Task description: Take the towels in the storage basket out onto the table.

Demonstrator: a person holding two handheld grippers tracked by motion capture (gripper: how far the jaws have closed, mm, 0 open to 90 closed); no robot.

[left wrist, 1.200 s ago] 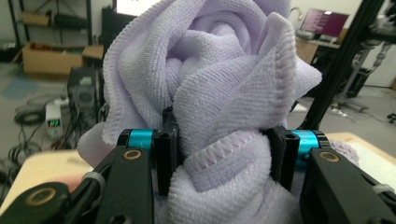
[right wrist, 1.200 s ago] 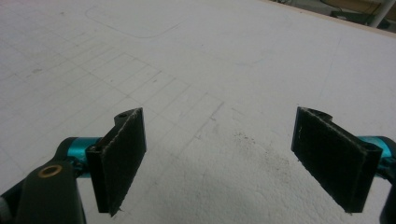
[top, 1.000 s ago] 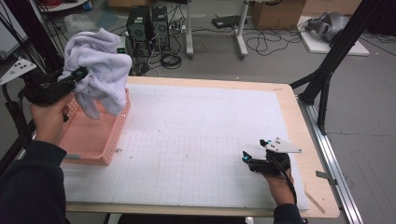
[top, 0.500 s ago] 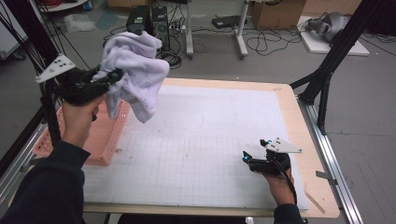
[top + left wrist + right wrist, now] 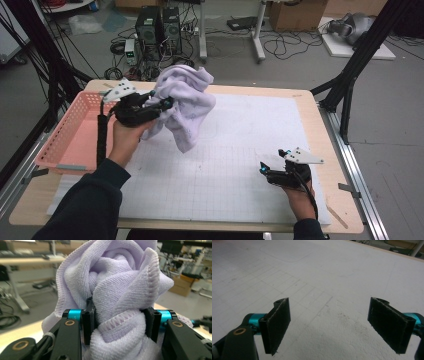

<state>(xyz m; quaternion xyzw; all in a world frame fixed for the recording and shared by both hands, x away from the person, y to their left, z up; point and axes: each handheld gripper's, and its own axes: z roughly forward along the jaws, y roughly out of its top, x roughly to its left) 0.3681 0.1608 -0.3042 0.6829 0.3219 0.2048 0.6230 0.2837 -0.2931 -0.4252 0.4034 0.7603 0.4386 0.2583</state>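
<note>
A lavender towel (image 5: 184, 107) is held bunched in the left gripper (image 5: 167, 103), clear of the white gridded mat (image 5: 225, 165) that covers the table. In the left gripper view the towel (image 5: 117, 297) is seen clamped between both black pads (image 5: 88, 323), with folds of terry cloth bulging above and below them and a stitched hem running across the gap. The towel is carried above the mat's far left corner, just to the right of the pink basket (image 5: 70, 135); its lowest fold hangs down toward the mat, and contact there cannot be told. The basket is set on the table against the mat's left edge.

The right gripper (image 5: 263, 168) is held low near the mat's near right corner, well apart from the towel. In the right gripper view its jaws are spread wide over bare mat (image 5: 312, 282), with nothing between the pads (image 5: 277, 325). Whether it rests on the mat cannot be told.
</note>
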